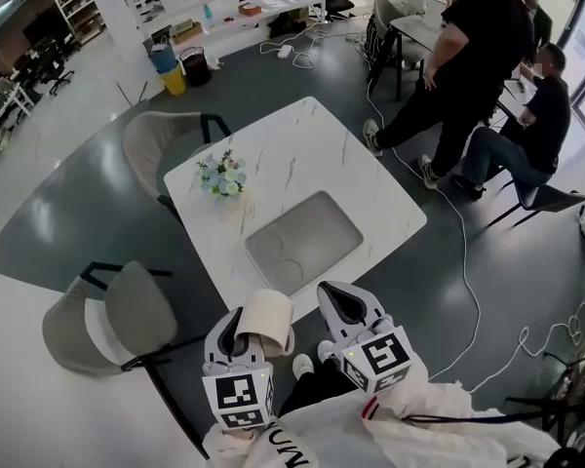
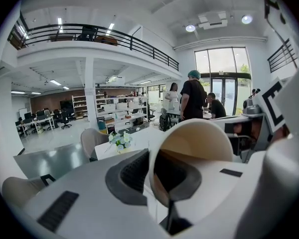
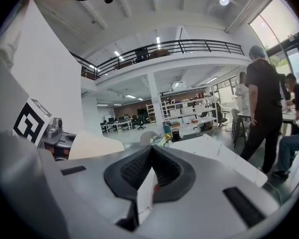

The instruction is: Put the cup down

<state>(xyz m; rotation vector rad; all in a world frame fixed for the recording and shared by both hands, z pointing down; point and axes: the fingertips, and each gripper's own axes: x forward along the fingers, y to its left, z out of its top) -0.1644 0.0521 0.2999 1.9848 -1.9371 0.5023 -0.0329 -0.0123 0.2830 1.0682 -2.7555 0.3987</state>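
Closest, the left gripper (image 2: 152, 156) pinches the paper cup (image 1: 265, 318) by its rim, aloft at the near corner of the white table (image 1: 302, 144); the right gripper (image 3: 150, 151) alongside is closed, empty; tray (image 1: 302, 242), flowers (image 1: 222, 175) on top; chairs (image 1: 112, 315) left; people (image 1: 478, 57), cable (image 1: 463, 252) right.

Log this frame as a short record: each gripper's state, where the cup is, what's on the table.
left gripper: shut on the paper cup, one jaw inside the rim
right gripper: shut, nothing between the jaws
paper cup: held tilted in the air by the table's near corner, not set down
table: white, carrying a grey tray and a flower bunch
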